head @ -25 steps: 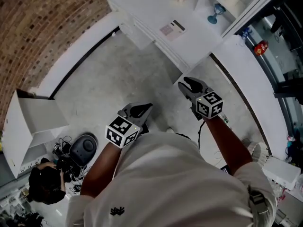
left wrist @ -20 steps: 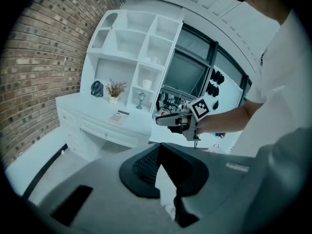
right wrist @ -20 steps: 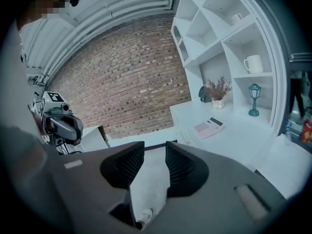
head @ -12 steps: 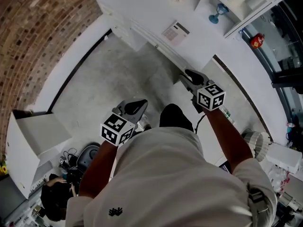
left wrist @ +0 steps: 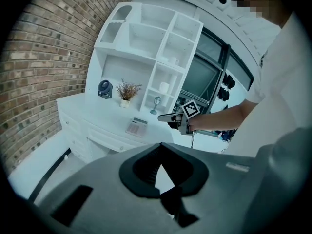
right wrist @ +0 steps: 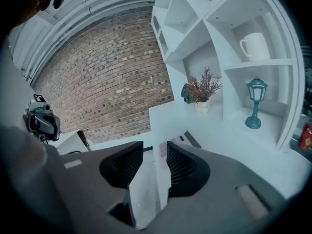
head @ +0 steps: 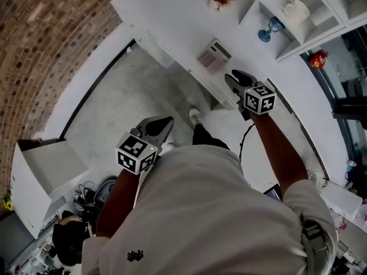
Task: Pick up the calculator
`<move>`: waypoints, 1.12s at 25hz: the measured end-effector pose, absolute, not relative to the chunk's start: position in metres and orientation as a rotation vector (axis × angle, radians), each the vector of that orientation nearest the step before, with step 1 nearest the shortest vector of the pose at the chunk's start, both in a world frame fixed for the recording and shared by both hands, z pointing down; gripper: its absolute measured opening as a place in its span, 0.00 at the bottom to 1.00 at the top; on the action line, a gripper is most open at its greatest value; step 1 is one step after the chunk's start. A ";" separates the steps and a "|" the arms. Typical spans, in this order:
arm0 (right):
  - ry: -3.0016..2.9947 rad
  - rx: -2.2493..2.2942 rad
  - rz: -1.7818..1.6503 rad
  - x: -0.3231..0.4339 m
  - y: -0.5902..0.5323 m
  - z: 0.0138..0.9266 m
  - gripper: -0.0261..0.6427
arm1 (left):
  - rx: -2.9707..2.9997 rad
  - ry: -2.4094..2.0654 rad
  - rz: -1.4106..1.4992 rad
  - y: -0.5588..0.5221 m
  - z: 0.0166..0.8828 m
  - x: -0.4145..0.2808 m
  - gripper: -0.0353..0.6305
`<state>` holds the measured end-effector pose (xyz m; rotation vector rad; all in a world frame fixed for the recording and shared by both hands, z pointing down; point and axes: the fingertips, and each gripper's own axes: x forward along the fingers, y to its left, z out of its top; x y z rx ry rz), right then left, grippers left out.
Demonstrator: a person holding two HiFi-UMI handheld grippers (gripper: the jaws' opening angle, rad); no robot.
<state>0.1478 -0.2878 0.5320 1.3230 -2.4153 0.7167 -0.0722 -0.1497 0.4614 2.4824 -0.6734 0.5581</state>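
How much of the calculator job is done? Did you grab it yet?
Nothing is done yet: the calculator lies flat on the white desk, untouched. In hand: the right gripper hangs just short of it, its fingers opening with nothing between them. The left gripper is over the floor, away from the desk, and empty. Left to do: reach the calculator, close on it and lift.
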 end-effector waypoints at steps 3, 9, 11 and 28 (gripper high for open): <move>-2.399 1.332 0.759 0.173 -0.331 0.551 0.30 | 2.485 -0.694 0.598 -0.185 0.458 -0.058 0.06; -2.382 1.298 0.886 0.201 -0.389 0.595 0.33 | 2.473 -0.757 0.615 -0.232 0.454 -0.032 0.06; -2.384 1.274 0.934 0.203 -0.404 0.607 0.34 | 2.448 -0.778 0.625 -0.241 0.458 -0.029 0.06; -2.364 0.940 1.260 0.178 -0.439 0.654 0.29 | 2.358 -0.908 0.618 -0.292 0.466 -0.022 0.06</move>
